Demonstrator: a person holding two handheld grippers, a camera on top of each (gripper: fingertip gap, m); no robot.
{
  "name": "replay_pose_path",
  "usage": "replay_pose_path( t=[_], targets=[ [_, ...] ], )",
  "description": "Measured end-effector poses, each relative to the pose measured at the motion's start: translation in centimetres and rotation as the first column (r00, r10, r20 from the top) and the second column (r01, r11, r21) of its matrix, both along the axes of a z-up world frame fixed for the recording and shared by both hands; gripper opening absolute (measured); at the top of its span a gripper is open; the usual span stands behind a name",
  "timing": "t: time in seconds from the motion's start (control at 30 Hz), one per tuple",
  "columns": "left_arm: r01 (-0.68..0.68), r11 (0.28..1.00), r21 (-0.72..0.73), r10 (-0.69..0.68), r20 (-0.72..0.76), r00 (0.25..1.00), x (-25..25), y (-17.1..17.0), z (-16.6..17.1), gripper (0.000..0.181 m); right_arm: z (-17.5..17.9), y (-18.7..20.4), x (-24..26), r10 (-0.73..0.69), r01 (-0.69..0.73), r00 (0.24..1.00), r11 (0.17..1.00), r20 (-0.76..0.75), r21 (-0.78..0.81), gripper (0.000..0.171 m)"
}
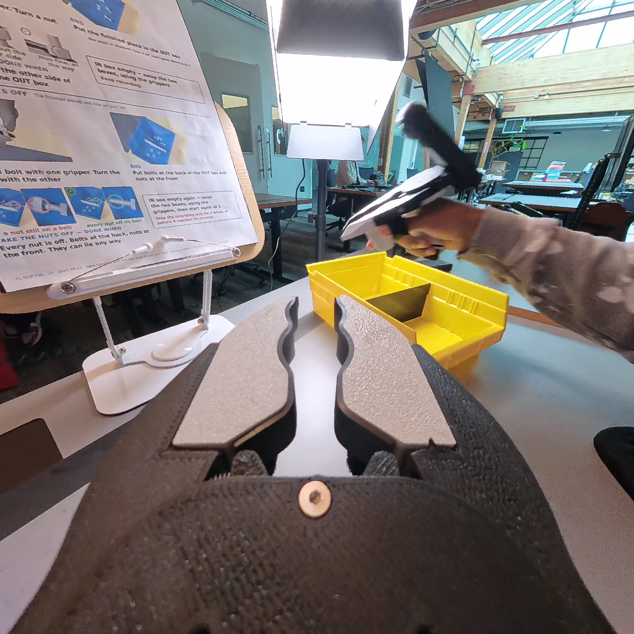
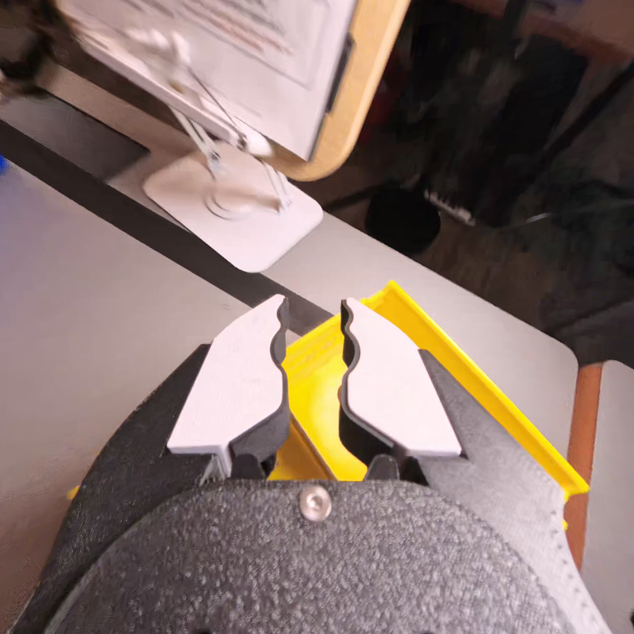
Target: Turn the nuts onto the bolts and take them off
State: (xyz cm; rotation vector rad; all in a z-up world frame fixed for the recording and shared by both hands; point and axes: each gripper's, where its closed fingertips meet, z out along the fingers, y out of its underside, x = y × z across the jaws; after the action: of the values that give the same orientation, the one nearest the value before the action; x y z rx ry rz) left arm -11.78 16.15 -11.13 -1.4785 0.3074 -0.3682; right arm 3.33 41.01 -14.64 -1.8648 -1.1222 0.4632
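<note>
Currently: left hand-held gripper (image 1: pixel 315 303) low over the grey surface (image 1: pixel 535 411), jaws parted by a narrow gap, nothing between them, bare surface visible through the gap. Right hand-held gripper (image 2: pixel 314 303) raised above the near end of the yellow bin (image 2: pixel 480 387), jaws parted a bit wider, also holding nothing; bin floor visible between the fingers. Same right hand-held gripper seen from the left wrist view at (image 1: pixel 356 233), gripped by a hand (image 1: pixel 442 228) in a patterned sleeve (image 1: pixel 555 274), motion-blurred, clear of the yellow bin (image 1: pixel 343 274) below it. Bin sits on the surface just right of the left gripper's fingers, split by a black divider (image 1: pixel 401 302) into two compartments; visible parts of both look empty. No nuts or bolts visible in either view, so cannot tell where they are. Instruction sheet (image 1: pixel 103 137) on a wood-backed white stand (image 1: pixel 144 370) at left, base resting on the surface, near the bin but apart from it. Same stand in the right wrist view at (image 2: pixel 240 219), blurred, next to a dark strip (image 2: pixel 137 212) running diagonally across the surface. Lamp panel (image 1: pixel 339 29) overhead at the back, second smaller white panel (image 1: pixel 324 142) on a pole behind the surface. Open office area with desks beyond.
</note>
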Motion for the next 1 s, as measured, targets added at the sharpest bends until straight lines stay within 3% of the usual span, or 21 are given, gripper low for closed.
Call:
replay_pose_path(
  t=[0.1,0.17,0.3,0.43,0.53,0.7,0.83,1.0],
  targets=[
    [-0.011,1.000,0.004,0.011,-0.005,1.000,-0.5,-0.3,0.7,0.020,3.7,-7.5,-0.5,0.121,-0.104,0.981,0.988,-0.153,0.118,0.037],
    [-0.027,1.000,0.008,0.027,-0.009,1.000,-1.5,-0.7,1.7,0.020,3.7,-12.4,-0.2,0.188,-0.158,0.963,0.975,-0.196,0.159,0.037],
    [-0.115,0.993,-0.040,0.114,-0.039,0.993,-6.4,-1.9,3.5,0.023,0.4,-20.2,0.9,0.269,-0.241,0.934,0.960,-0.235,0.140,0.036],
    [-0.271,0.941,-0.205,0.239,-0.167,0.957,-14.5,-2.6,3.1,0.025,-2.9,-24.7,1.9,0.288,-0.263,0.921,0.956,-0.261,0.128,0.031],
    [-0.369,0.846,-0.385,0.305,-0.218,0.927,-21.1,-2.6,0.6,0.024,-4.2,-26.1,1.6,0.298,-0.262,0.907,0.952,-0.297,0.156,0.028],
    [-0.449,0.600,-0.662,0.419,-0.218,0.881,-28.9,-3.0,-7.2,0.022,-6.0,-27.2,0.5,0.328,-0.296,0.889,0.944,-0.321,0.146,0.030],
    [-0.421,0.427,-0.800,0.504,-0.176,0.846,-31.1,-3.4,-13.0,0.023,-7.2,-28.1,0.1,0.355,-0.317,0.892,0.933,-0.279,0.172,0.030],
    [-0.431,0.236,-0.871,0.575,-0.232,0.785,-32.8,-4.0,-17.2,0.023,-8.2,-28.8,0.0,0.371,-0.344,0.888,0.928,-0.272,0.143,0.030]
  ],
)
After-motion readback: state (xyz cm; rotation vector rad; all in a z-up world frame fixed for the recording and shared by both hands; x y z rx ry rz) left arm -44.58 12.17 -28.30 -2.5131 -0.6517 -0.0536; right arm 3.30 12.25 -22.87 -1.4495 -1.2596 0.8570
